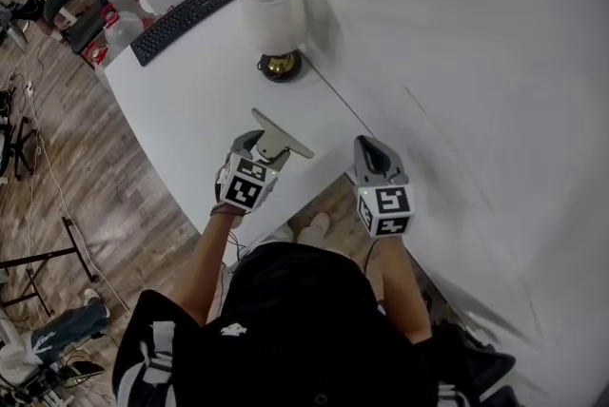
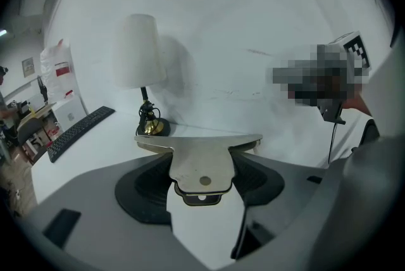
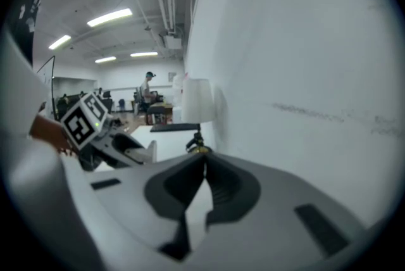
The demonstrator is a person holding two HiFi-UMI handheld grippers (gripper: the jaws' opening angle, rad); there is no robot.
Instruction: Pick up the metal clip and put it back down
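Fig. – metal clip [image 1: 281,137] held above the table [image 1: 190,110] by the left gripper [image 1: 262,148]; right gripper [image 1: 373,153] empty.
Head view: clip over table's near edge; lamp [image 1: 273,20] at the wall-side edge, keyboard [image 1: 184,19] toward the far end. Left gripper view: both jaws clamp the clip's narrow body, wide end fwd. Right gripper view: jaws closed tip to tip, nothing betw. them.

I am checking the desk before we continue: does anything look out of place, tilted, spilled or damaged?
Nothing stands out. The table lamp stands upright, the keyboard lies flat near the far corner of the white table, and the metal clip is clamped in the left gripper. No spill or damage shows.
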